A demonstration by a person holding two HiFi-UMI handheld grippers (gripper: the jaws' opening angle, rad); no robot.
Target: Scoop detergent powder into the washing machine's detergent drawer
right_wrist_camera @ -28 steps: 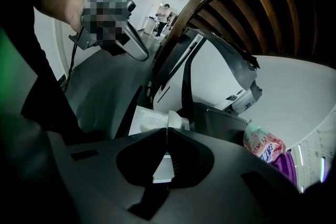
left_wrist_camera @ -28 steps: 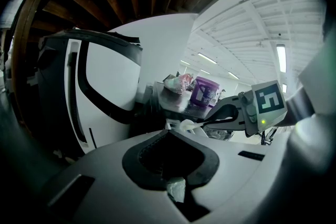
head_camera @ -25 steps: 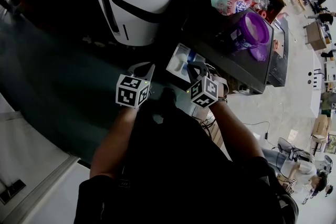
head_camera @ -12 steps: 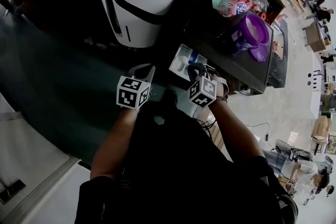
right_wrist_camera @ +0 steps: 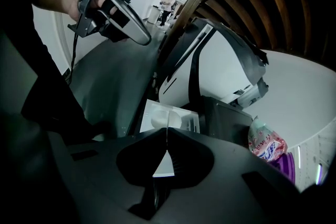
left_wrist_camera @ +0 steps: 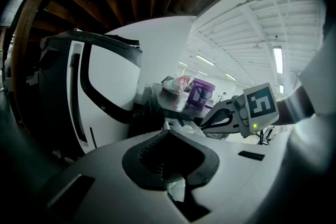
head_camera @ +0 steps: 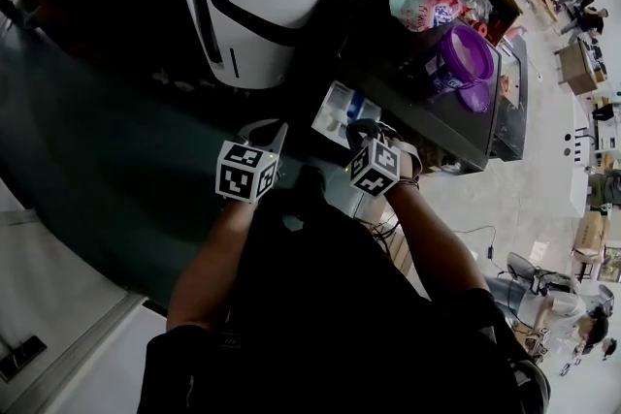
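Grippers have barely shifted in the last second: my left gripper [left_wrist_camera: 168, 132] and right gripper [right_wrist_camera: 167, 130] are both pinched together, empty. Detergent drawer [head_camera: 335, 111] stands open at eleven o'clock from the right one. The purple detergent tub [head_camera: 468, 58] at two o'clock looks untouched, so I judge scooping hasn't begun.

Ahead of my right tool [head_camera: 364, 129] sits the open detergent drawer [head_camera: 336, 111], my left tool [head_camera: 264, 133] just to its left; a tub [head_camera: 468, 58] stands on the washing machine [head_camera: 412, 104], right of the drawer.
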